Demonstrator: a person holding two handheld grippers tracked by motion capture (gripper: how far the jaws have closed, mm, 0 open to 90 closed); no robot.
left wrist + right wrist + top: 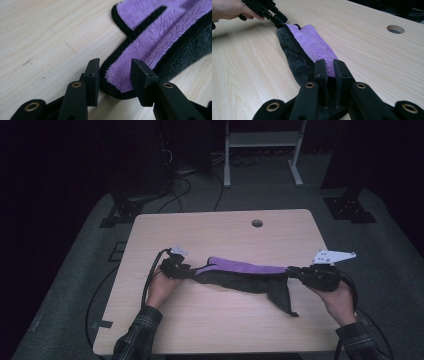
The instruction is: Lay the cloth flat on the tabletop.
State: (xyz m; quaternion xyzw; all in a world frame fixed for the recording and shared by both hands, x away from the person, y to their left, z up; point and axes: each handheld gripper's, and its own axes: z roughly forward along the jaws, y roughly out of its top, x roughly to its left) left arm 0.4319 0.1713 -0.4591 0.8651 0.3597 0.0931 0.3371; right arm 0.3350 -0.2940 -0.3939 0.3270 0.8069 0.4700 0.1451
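Across the middle of the table (220, 227), stretched between both grippers: purple-and-dark-grey cloth (240, 276), one dark corner hanging toward the near edge. Lies flat on the wood at its left end, bunched and narrow at the right.

Left gripper (113, 72): jaws part-open, black-trimmed purple corner sitting between the pads but not pinched, gap visible either side. Seen from the right gripper view at far left, tips just at the cloth's end.

Right gripper (329, 67): jaws nearly together, clamped on the gathered cloth, purple pile squeezed between the pads.

Looks like a lay-down or fold step, left corner released.

Risks from here:
- Pulling right with the left end loose: whole cloth drags, loses its line.
- Left pads snagging the fuzzy pile on withdrawal: corner lifts or flips over.
- Right grip on a bunched wad: uneven release, folds staying crumpled.
- Hanging dark corner tucking under if the cloth gets slid toward the near edge.
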